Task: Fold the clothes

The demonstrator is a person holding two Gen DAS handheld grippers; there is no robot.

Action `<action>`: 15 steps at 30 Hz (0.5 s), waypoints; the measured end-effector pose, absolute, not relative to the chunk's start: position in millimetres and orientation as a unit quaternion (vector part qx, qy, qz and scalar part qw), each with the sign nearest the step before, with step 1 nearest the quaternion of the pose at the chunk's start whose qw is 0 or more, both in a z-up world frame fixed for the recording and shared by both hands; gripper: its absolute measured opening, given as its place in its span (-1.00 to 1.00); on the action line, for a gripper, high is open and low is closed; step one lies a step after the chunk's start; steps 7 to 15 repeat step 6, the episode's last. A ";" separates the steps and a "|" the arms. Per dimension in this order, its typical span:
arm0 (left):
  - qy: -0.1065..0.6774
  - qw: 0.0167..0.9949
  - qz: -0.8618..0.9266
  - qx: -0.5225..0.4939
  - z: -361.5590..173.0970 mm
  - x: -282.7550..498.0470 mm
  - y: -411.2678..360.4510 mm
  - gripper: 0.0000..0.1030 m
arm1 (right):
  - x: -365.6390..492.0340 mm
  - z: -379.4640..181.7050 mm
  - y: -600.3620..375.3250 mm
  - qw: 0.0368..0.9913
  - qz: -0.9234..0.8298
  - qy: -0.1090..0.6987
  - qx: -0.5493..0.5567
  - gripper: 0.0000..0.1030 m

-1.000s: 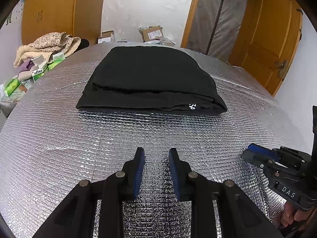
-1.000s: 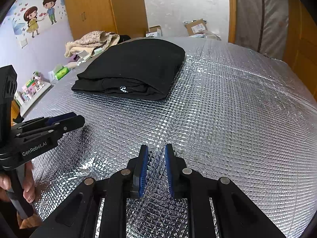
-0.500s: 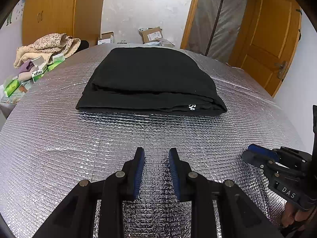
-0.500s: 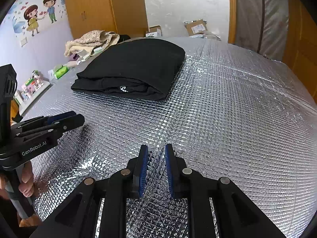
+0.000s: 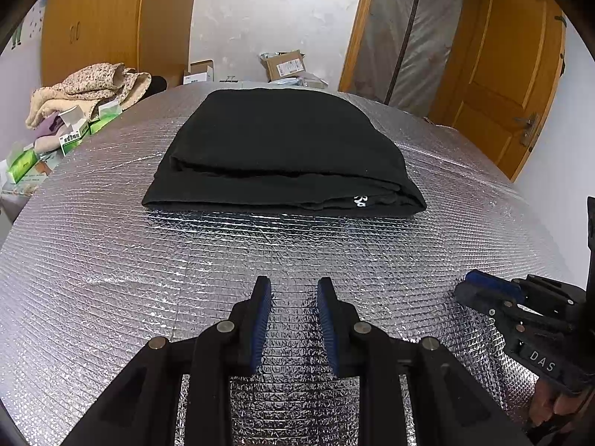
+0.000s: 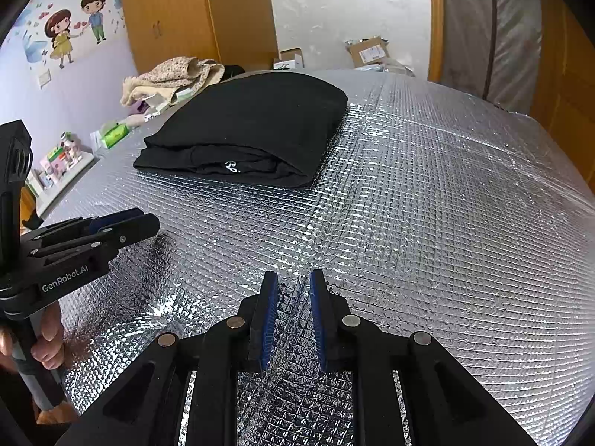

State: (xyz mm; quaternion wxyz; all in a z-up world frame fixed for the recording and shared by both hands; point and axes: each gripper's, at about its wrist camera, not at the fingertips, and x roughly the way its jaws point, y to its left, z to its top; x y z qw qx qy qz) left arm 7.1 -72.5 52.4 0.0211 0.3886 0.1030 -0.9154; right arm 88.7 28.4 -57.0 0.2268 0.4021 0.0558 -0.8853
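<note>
On the silver quilted foil surface, a folded black garment lies flat toward the far side, well apart from the left gripper and right gripper, both hovering near the front edge with blue-padded jaws slightly apart, holding nothing.

Folded black fabric garment lying flat on a silver quilted foil-covered table.

The garment is folded into a neat, thick rectangle of several stacked layers, its layered fold edges facing the near edge of the table and a small white printed mark showing on that front face near its right corner. It sits toward the table's far edge, left of centre, nothing resting on it.
</note>
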 end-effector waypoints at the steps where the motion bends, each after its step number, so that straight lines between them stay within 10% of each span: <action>1: 0.104 0.021 -0.915 0.388 52.3 6.9 -72.9 -0.49 | 88.4 -56.8 28.6 0.227 -0.885 0.056 0.402 -0.64; 15: 0.107 0.019 -0.915 0.388 51.6 7.3 -73.9 -0.49 | 87.1 -57.0 29.2 0.228 -0.885 0.055 0.402 -0.64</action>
